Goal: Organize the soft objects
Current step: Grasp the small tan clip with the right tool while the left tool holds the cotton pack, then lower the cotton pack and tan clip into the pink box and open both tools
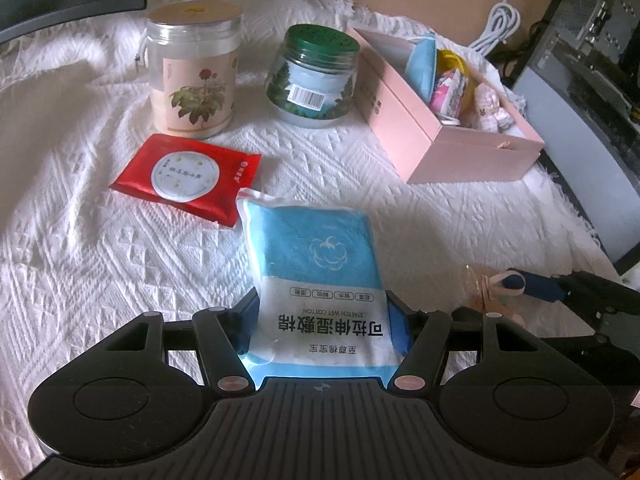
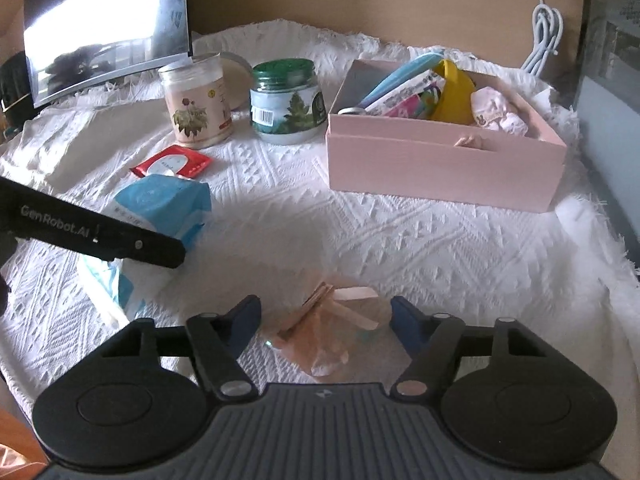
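My left gripper is shut on a blue and white wet-cotton pack, which sticks forward between the fingers; the pack also shows in the right wrist view. My right gripper is open around a small clear bag of peach-coloured items lying on the white cloth; whether the fingers touch it I cannot tell. The bag also shows in the left wrist view. A red flat packet lies ahead left. A pink box holds several soft items.
A tall jar with a flower label and a green-lidded jar stand at the back. A monitor is at back left. A white cable hangs at back right. A dark cabinet borders the right edge.
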Demonstrator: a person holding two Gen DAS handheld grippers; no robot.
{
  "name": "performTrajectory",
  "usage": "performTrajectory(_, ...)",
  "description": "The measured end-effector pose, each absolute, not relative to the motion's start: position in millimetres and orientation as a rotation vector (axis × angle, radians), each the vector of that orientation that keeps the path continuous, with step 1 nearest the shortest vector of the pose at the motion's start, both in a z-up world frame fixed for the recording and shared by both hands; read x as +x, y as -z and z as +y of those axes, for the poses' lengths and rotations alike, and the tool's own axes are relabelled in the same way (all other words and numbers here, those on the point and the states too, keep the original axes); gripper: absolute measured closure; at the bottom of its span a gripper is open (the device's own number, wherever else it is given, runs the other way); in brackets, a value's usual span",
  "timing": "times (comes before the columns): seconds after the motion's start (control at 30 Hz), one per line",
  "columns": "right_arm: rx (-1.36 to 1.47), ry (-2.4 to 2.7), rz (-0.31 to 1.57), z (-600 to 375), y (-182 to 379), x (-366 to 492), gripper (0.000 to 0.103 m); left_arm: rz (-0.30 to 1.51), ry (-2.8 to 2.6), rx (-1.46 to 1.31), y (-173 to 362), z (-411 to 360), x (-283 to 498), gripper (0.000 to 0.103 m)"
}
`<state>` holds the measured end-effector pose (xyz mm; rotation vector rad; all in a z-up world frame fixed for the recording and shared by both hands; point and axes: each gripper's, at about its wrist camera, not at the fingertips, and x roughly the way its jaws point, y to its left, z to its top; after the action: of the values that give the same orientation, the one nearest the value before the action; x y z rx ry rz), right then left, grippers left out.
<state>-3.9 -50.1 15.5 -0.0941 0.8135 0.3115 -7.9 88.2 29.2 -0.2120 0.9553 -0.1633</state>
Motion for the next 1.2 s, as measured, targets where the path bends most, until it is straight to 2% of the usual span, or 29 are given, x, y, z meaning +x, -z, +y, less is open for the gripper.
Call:
performTrajectory(0.07, -0.103, -0.316, 0.811, -51, -17, -4, 0.052, 0.946, 0.171, -0.236, -28, 90, -8, 0.035)
performTrajectory(0.27, -0.142, -0.345, 0.81, -47, -20, -6, 0.075, 0.94, 0.195, -0.238, -28, 88, -5, 0.034)
performTrajectory(0.47, -0.191, -0.35, 0.825, -42, -22, -7, 0.084, 0.951, 0.209, -0.235, -28, 85, -3, 0.034)
performTrajectory(0.67, -0.197, -0.308, 0.83, -63, -41, -9, 0.088, 0.982, 0.313, -0.248, -29, 74, -5, 0.036)
performTrajectory(0.83, -0.11, -0.237, 0.801, -100, -90, -3, 0.089, 0.964, 0.479, -0.217, -46, 44, -6, 0.037)
performTrajectory(1.07, -0.059, -0.184, 0.577, -139, -210, 37, 0.089, 0.767, 0.557, -0.223, -144, 31, 57, 0.037)
performTrajectory(1.2, -0.017, -0.15, 0.508, -153, -240, 73, 0.089, 0.679, 0.607, -0.296, -187, 22, 117, 0.037)
